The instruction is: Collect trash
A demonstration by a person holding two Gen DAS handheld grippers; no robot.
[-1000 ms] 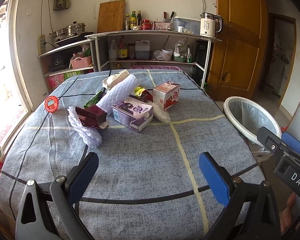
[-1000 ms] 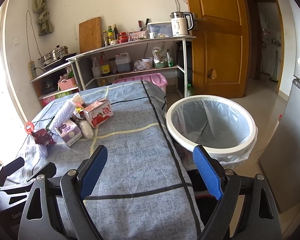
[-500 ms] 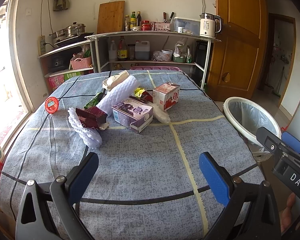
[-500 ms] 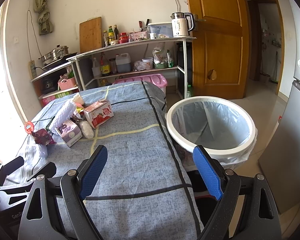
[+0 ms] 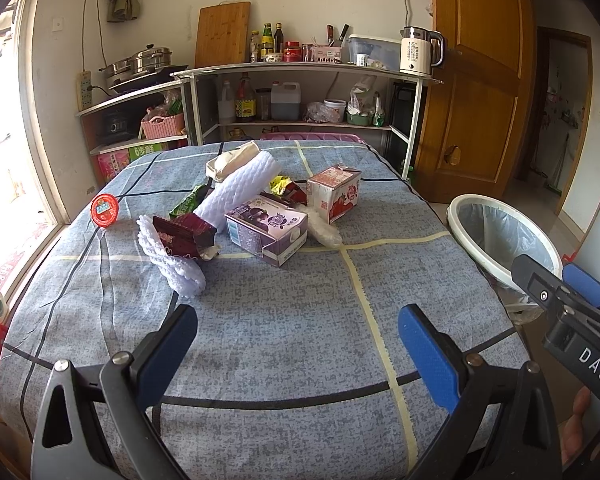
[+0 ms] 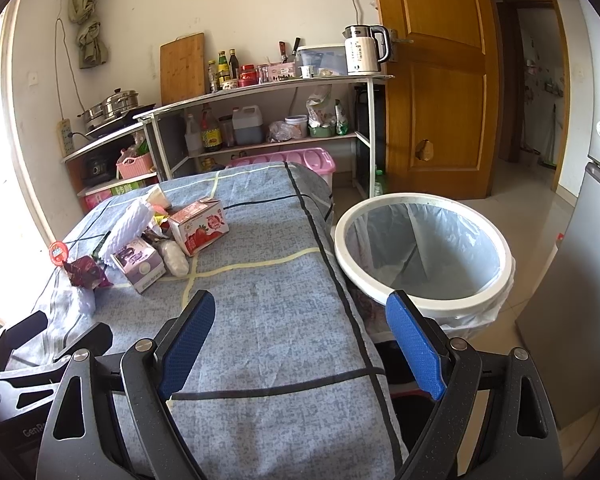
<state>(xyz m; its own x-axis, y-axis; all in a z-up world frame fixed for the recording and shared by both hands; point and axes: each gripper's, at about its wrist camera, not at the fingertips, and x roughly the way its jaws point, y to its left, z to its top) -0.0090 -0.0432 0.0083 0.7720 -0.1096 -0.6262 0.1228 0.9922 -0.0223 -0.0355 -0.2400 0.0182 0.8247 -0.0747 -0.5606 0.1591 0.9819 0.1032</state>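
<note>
A pile of trash lies mid-table: a purple carton (image 5: 266,228) (image 6: 138,262), a red strawberry carton (image 5: 334,196) (image 6: 200,230), white foam netting (image 5: 172,264), a maroon wrapper (image 5: 184,234) (image 6: 85,272), a white foam sleeve (image 5: 240,190) and a red lid (image 5: 105,209). A white bin with a liner (image 5: 504,236) (image 6: 422,248) stands at the table's right side. My left gripper (image 5: 298,328) is open and empty above the table's near part. My right gripper (image 6: 300,320) is open and empty above the near right edge, beside the bin.
The table has a blue checked cloth (image 5: 280,340). Metal shelves (image 5: 300,96) with bottles, pots and a kettle (image 5: 418,50) stand behind it. A wooden door (image 6: 432,80) is at the back right and a grey fridge (image 6: 588,280) at the right.
</note>
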